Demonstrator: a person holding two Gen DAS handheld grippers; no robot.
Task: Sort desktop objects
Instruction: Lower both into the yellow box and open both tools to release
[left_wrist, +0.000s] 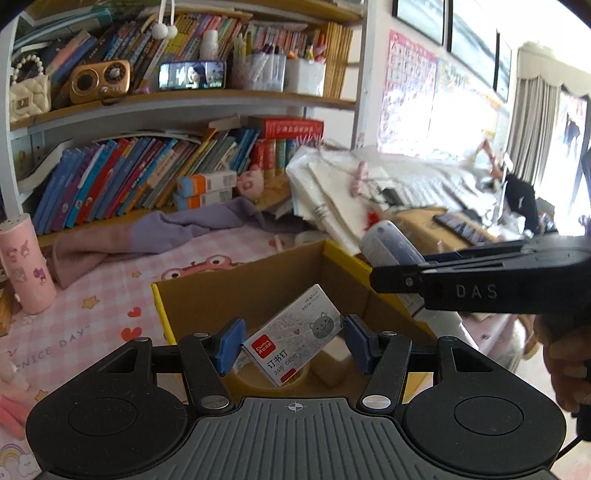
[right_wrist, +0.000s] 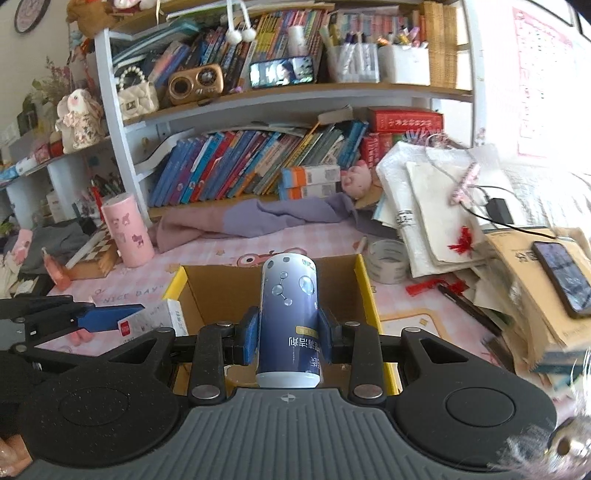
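So the open cardboard box (right_wrist: 273, 291) sits right below and ahead of both grippers, right gripper (right_wrist: 288, 338) clamped on the blue can (right_wrist: 288, 314), long axis pointing away over it, left gripper (left_wrist: 293, 345) pinching the tilted staples box (left_wrist: 291, 334) above it too.

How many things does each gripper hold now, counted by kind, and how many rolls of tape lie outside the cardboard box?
White staple box with a cat drawing, in the left gripper: 1
Blue and white cylindrical bottle, in the right gripper: 1
Clear tape roll outside the brown cardboard box: 1
Total: 3
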